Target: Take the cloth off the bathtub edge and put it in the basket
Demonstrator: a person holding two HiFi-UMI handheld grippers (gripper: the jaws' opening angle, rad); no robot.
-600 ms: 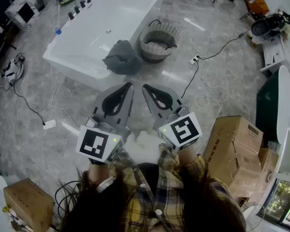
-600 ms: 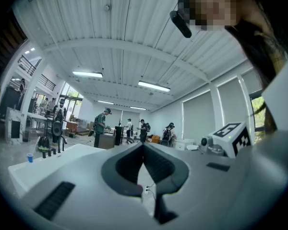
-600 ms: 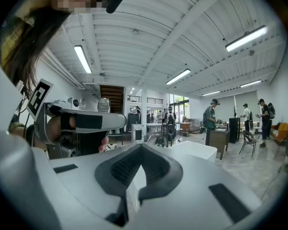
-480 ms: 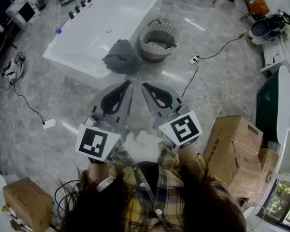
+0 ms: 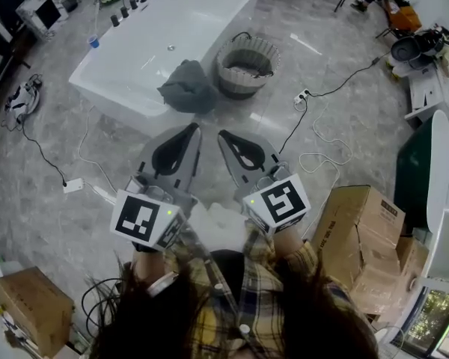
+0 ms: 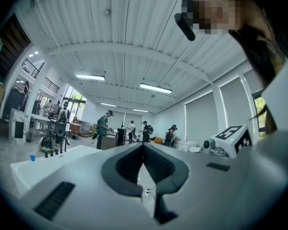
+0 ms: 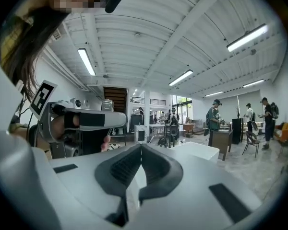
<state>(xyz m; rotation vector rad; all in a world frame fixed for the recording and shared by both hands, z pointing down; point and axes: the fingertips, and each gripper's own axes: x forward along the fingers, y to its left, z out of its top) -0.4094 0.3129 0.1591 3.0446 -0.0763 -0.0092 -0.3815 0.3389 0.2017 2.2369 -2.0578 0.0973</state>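
Observation:
A dark grey cloth hangs crumpled over the near edge of the white bathtub in the head view. Just right of it on the floor stands the round woven basket with a pale lining. My left gripper and right gripper are held side by side close to my body, well short of the tub, both shut and empty. Both gripper views point level across the room. The tub's white rim shows past the left jaws and again as the tub beyond the right ones. The cloth is hidden in both.
Cables trail over the tiled floor near a power strip. Cardboard boxes stand at the right, another box at the lower left. Taps line the tub's far rim. People stand far off in the hall.
Both grippers have shifted slightly up and forward in the head view, and the view has tilted a little. The cloth, tub and basket are unmoved.

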